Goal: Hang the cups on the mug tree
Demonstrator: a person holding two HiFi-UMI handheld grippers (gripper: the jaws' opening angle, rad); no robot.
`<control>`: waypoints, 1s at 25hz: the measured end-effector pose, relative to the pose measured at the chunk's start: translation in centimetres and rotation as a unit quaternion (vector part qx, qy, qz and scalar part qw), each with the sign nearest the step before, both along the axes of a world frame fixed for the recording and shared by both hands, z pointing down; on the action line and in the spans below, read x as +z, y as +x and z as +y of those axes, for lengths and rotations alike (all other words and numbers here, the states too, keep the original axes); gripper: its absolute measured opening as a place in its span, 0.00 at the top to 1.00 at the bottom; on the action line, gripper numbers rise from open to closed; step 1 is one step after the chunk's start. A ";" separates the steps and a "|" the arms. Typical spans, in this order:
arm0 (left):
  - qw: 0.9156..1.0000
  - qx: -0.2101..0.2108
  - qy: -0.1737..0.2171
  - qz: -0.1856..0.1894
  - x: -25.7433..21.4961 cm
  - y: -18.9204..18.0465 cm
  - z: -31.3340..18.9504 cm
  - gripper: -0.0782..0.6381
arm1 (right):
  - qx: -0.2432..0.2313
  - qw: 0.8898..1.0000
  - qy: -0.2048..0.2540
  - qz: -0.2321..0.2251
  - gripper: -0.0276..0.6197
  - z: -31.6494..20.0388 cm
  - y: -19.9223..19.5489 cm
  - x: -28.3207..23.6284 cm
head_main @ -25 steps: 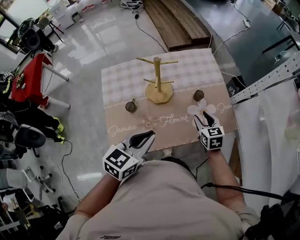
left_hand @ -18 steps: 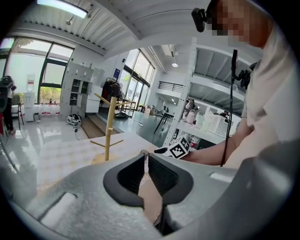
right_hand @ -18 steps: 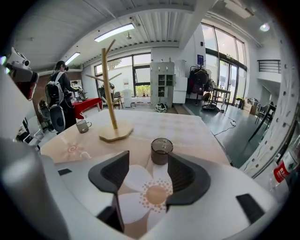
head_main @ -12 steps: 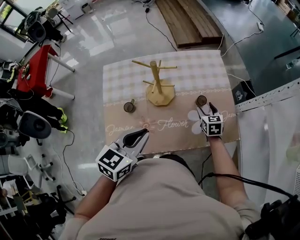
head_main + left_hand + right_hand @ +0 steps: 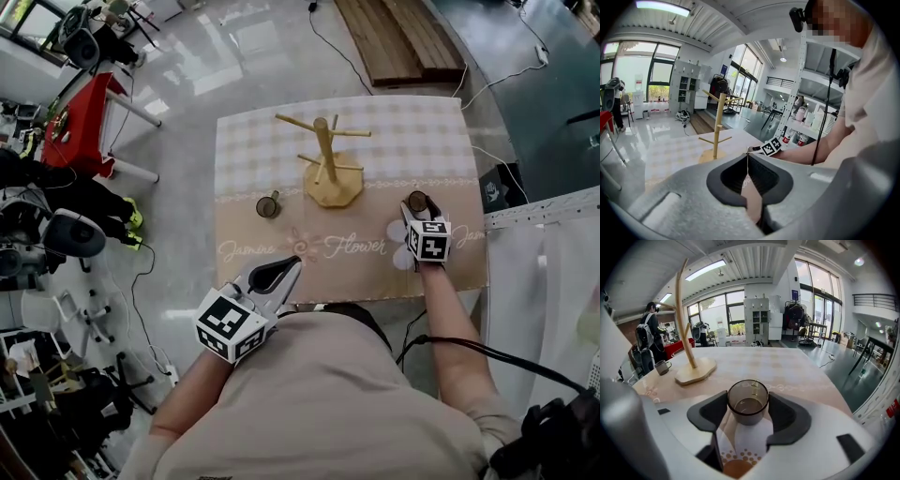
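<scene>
Grasp step, first cup. The right claw (image 5: 748,409), jaws opening, straddles a smoky glass cup (image 5: 747,403) standing upright on the surface (image 5: 394,141), to the right of the mug tree (image 5: 325,161). Its pads flank the wall, with no squeeze evident. The left claw (image 5: 748,157) is closed on nothing, low by the person's body. A second cup (image 5: 268,205) waits left of the tree. Next, probably: close, lift, and bring the handle, unseen here, to a peg.
</scene>
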State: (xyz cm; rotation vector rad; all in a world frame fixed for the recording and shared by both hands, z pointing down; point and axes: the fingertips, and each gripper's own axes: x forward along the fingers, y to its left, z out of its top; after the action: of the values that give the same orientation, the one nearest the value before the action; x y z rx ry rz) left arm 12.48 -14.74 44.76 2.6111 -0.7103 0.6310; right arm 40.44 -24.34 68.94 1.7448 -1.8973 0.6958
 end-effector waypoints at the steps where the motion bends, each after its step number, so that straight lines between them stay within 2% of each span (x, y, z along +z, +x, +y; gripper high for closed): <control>1: 1.000 0.000 -0.001 0.001 0.0 -0.1 0.0 0.88 | 0.003 1.000 0.001 0.003 0.53 -0.1 0.1 0.0; 7: 1.000 0.004 -0.002 0.003 0.1 -0.6 0.4 0.88 | 0.004 1.000 0.005 0.011 0.54 -0.1 0.3 -0.1; 13: 1.000 0.001 -0.004 0.008 0.1 -1.6 0.6 0.88 | -0.006 0.998 0.031 0.045 0.54 -0.3 -0.4 -2.3; 17: 1.000 0.007 -0.006 0.012 0.1 -1.9 1.0 0.88 | -0.027 0.996 0.053 0.062 0.54 -0.5 -1.9 -4.4; 25: 1.000 0.010 -0.006 0.019 0.1 -3.2 2.2 0.88 | -0.064 0.990 0.106 0.066 0.54 -1.3 -6.5 -9.6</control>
State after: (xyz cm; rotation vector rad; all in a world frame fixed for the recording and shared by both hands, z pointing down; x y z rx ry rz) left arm 9.31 -12.54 44.88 2.6147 -0.6666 0.5893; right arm 33.90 -25.60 59.30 1.7280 -2.0299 0.3330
